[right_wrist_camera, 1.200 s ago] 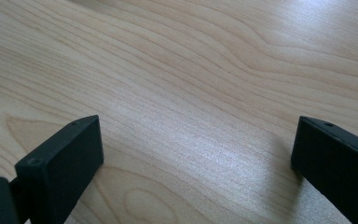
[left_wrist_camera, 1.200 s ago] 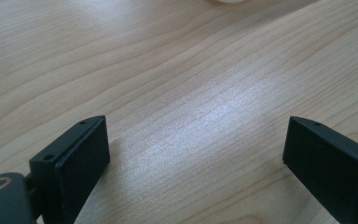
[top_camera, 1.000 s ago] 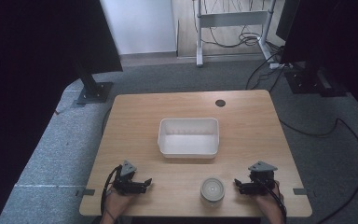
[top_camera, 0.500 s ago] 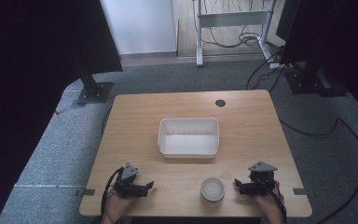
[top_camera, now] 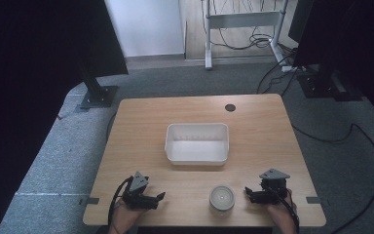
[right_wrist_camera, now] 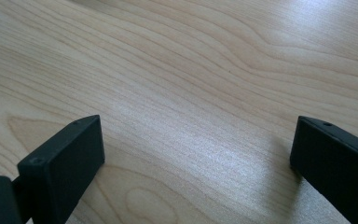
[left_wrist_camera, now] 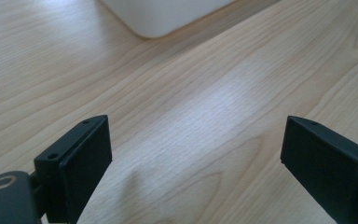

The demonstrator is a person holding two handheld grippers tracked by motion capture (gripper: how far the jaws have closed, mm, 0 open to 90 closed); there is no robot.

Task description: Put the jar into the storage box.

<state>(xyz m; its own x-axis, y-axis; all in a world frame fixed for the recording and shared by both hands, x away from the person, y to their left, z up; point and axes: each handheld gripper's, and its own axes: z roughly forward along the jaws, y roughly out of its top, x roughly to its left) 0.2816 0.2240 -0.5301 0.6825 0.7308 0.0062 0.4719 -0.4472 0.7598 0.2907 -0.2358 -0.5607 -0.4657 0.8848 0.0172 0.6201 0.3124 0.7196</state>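
A white rectangular bin [top_camera: 196, 143] sits mid-table, and its corner [left_wrist_camera: 163, 16] shows at the top of the left gripper view. A small round white container [top_camera: 222, 198] stands near the front edge. My left gripper [top_camera: 159, 197] rests on the wood at the front left, pointing right, open with only bare wood between its jaws [left_wrist_camera: 196, 154]. My right gripper [top_camera: 247, 192] lies at the front right, pointing left toward the round container and a short gap from it. It is open over bare wood [right_wrist_camera: 198, 154].
The wooden table [top_camera: 141, 126] has a dark round cable hole [top_camera: 230, 107] at the back right. Around it is grey carpet with dark stand bases [top_camera: 99, 96] and cables [top_camera: 365, 146]. A hand holds each gripper at the table's front edge.
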